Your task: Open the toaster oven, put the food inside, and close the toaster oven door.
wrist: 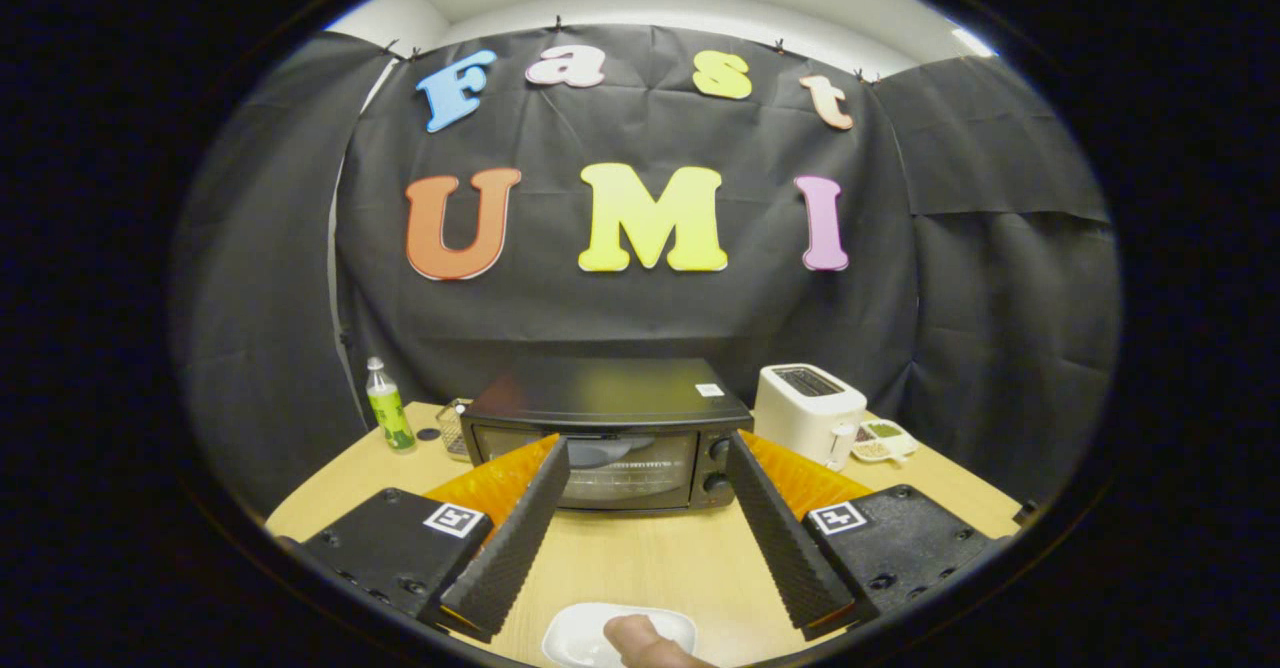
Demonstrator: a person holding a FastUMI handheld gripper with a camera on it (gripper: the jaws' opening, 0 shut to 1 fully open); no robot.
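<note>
Toaster oven [605, 433] sits straight ahead of the claw [645, 538], door shut, its long side lying across the line of approach. Claw fingers spread wide, holding nothing, bare surface [640, 553] between them. Food [645, 643] on a white plate [580, 633] lies under the claw. Toaster [808, 413] and bottle [388, 406] flank the oven.

Plate [580, 638] and food [645, 643] cut off at near edge; toaster oven [605, 433] interior dim behind glass.
</note>
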